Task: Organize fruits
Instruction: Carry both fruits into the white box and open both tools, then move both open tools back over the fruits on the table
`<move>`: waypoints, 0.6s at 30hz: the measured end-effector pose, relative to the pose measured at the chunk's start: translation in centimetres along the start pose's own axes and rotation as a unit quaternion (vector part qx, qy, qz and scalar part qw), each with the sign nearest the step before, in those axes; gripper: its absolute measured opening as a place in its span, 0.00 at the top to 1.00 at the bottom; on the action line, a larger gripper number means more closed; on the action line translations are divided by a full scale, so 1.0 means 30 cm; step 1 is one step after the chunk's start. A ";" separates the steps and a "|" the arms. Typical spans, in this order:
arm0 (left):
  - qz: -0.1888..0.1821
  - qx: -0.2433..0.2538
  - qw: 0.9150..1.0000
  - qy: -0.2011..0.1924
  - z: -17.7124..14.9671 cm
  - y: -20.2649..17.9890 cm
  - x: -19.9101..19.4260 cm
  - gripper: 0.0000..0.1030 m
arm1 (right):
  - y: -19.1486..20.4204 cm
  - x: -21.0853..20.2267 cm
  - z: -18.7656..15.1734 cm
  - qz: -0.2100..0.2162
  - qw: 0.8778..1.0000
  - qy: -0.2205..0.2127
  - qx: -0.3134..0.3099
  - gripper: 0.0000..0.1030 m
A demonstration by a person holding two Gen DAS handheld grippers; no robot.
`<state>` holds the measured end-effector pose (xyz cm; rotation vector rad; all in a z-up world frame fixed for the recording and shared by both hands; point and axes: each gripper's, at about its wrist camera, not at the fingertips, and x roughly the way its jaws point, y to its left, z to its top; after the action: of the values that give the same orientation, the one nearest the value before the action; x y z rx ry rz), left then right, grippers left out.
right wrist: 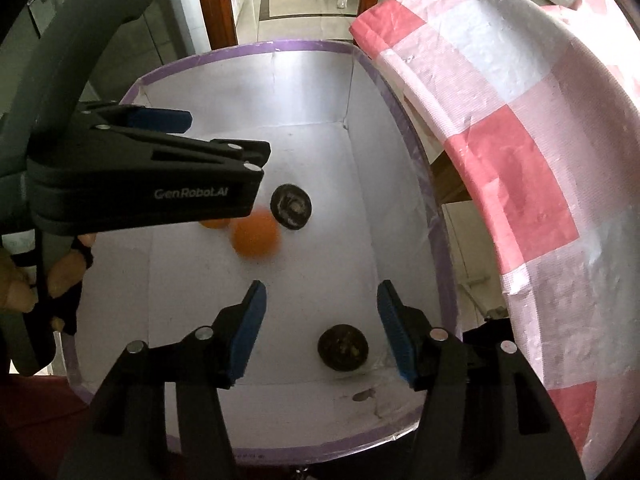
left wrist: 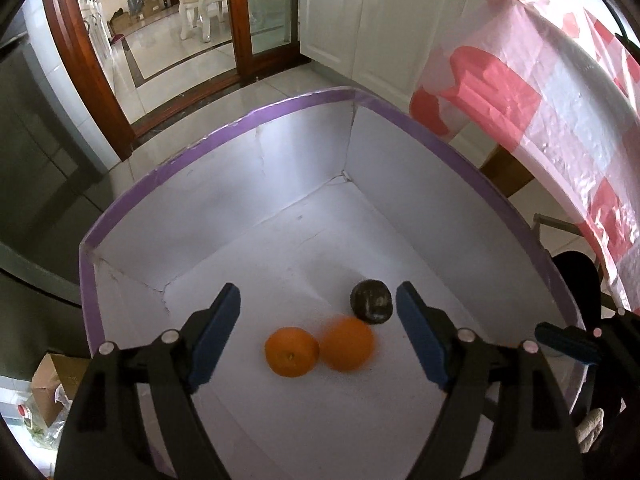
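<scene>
Lining white box (left wrist: 304,168): two oranges (left wrist: 292,352), possibly touching.

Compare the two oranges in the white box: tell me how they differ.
The left orange looks sharp, its stem dimple facing up; the right orange is blurred, no dimple visible. In the right wrist view the right orange lies exposed, the left one mostly hidden behind the left tongs. They touch, similar in size and colour.

pink-and-white checked tablecloth (left wrist: 520,92) draped at right | white cabinet doors (left wrist: 384,12) behind (dark handles) | wooden door frame (left wrist: 86,60) | pale chair (left wrist: 196,8) beyond
</scene>
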<state>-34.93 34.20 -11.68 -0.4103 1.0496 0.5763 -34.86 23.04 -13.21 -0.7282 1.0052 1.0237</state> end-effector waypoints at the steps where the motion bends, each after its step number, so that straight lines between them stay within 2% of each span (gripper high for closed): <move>1: 0.000 0.000 1.000 0.000 0.002 -0.001 -0.003 0.22 | -0.002 -0.004 -0.001 0.000 1.000 -0.002 -0.001 0.44; 10: 0.009 0.005 1.000 -0.015 0.018 -0.022 -0.037 0.18 | 0.008 -0.035 0.006 -0.001 1.000 -0.023 -0.003 0.40; 18: 0.015 0.002 0.999 -0.033 0.052 -0.018 -0.103 0.17 | -0.003 -0.127 -0.007 -0.001 0.998 -0.057 -0.004 0.35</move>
<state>-34.67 33.91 -8.20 -0.3704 0.9950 0.6099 -35.51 21.51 -9.77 -0.6703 0.9028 1.0562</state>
